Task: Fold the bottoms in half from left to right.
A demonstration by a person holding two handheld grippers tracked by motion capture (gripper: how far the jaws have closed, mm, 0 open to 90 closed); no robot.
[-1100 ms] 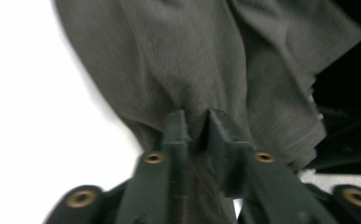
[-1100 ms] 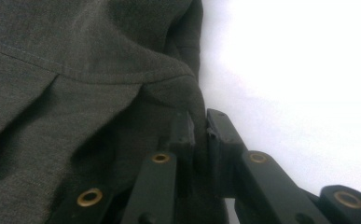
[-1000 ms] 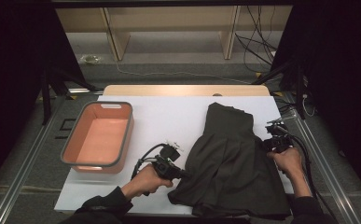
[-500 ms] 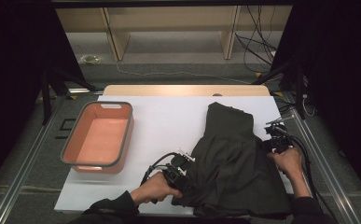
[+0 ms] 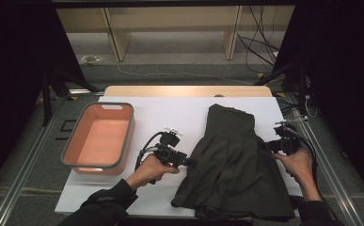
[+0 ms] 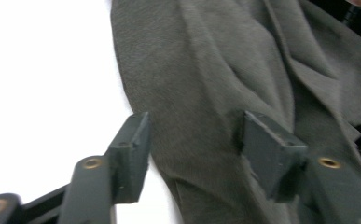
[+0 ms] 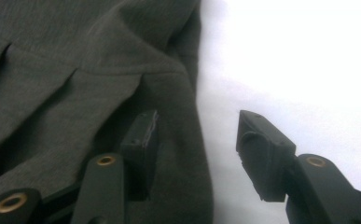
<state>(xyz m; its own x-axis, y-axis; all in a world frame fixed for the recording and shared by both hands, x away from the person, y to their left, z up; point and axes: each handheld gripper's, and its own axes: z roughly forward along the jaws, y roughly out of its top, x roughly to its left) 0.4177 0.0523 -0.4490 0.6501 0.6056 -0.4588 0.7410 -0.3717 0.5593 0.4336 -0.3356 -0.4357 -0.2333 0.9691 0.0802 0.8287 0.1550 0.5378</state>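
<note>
I had both grippers, left (image 5: 189, 162) and right (image 5: 267, 146), just opening at the soft, limp skirt's (image 5: 236, 165) side edges, pinching nothing

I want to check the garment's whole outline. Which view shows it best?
The high view: the dark garment lies whole on the white table. The left and right gripper views show close-ups of its edges between open jaws.

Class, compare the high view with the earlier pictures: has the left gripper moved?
Yes. The left gripper went toward the table's near edge, then back away, ending closer to the dark skirt and farther from the orange tub; its jaws have just been opening.
</note>
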